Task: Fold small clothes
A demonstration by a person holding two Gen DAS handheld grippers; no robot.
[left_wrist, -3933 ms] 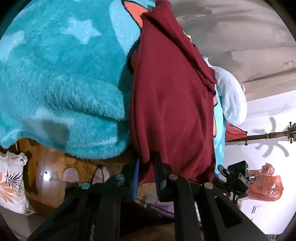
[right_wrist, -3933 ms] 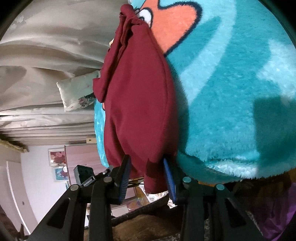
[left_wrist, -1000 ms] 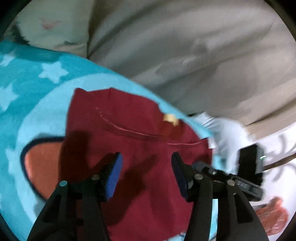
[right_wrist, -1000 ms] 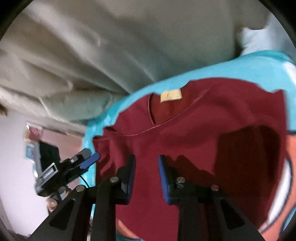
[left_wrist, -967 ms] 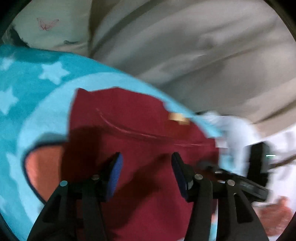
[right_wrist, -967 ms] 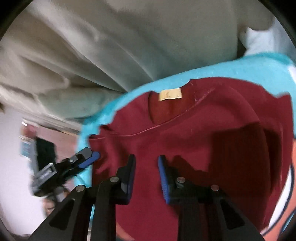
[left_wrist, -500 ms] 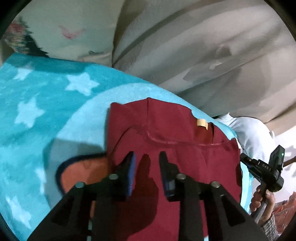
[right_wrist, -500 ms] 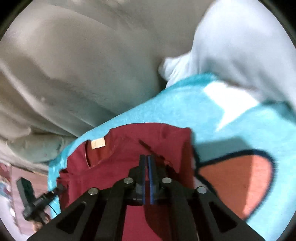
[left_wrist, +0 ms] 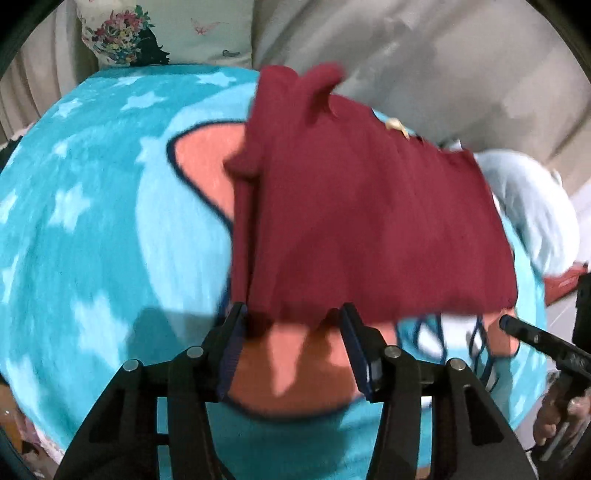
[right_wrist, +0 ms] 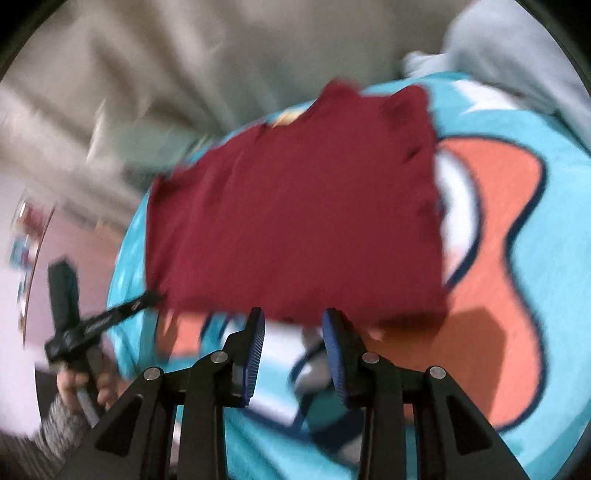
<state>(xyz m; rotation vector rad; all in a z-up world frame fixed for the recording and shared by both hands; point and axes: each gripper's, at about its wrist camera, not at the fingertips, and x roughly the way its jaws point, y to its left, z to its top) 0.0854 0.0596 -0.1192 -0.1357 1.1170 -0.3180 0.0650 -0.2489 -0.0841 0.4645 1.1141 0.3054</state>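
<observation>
A dark red shirt (left_wrist: 362, 206) lies folded into a rough rectangle on a turquoise fleece blanket (left_wrist: 96, 229) with stars and an orange cartoon figure. It also shows in the right wrist view (right_wrist: 295, 206). A small tan neck label (left_wrist: 396, 124) peeks out at its far edge. My left gripper (left_wrist: 293, 325) is open and empty just short of the shirt's near edge. My right gripper (right_wrist: 293, 325) is open and empty at the near edge too. Each gripper shows in the other's view, left (right_wrist: 122, 306), right (left_wrist: 532, 336).
Beige curtain folds (left_wrist: 424, 55) hang behind the blanket. A floral pillow (left_wrist: 155, 33) sits at the far left and a pale blue cushion (left_wrist: 532, 206) at the right. The blanket's edge drops off at the near left (left_wrist: 44, 435).
Both grippers let go of the shirt's shoulders and drew back towards me. The shirt now lies folded shorter, its near edge just ahead of the open fingers. Both jaws have opened wider.
</observation>
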